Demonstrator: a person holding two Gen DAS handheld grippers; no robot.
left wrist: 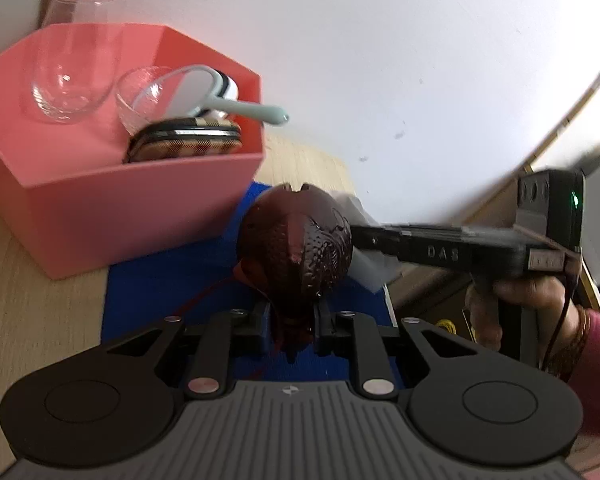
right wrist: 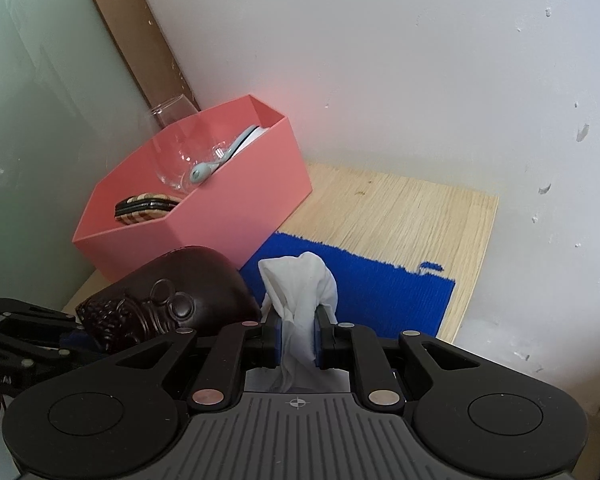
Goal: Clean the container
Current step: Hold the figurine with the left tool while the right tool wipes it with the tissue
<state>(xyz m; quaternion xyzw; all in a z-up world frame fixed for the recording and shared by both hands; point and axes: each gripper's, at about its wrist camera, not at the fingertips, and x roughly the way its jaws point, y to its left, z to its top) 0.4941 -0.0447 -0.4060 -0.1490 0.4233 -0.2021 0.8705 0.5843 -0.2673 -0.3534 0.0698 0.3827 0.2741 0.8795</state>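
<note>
A dark brown carved container (left wrist: 296, 236), rounded like a head with a bumpy relief, is raised over the blue mat (left wrist: 160, 288). My left gripper (left wrist: 292, 312) is shut on its lower end. From the right, my right gripper (right wrist: 297, 320) is shut on a crumpled white cloth (right wrist: 300, 280). In the right wrist view the container (right wrist: 188, 292) lies just left of the cloth. In the left wrist view the cloth (left wrist: 372, 272) sits against the container's right side, partly hidden behind it.
A pink hexagonal box (left wrist: 100, 208) stands at the back left on the wooden table (right wrist: 400, 208). It holds a glass tumbler (left wrist: 72, 76), a small glass bowl (left wrist: 140, 96), a pale blue hand mirror (left wrist: 204, 88) and a plaid case (left wrist: 188, 142). A white wall lies behind.
</note>
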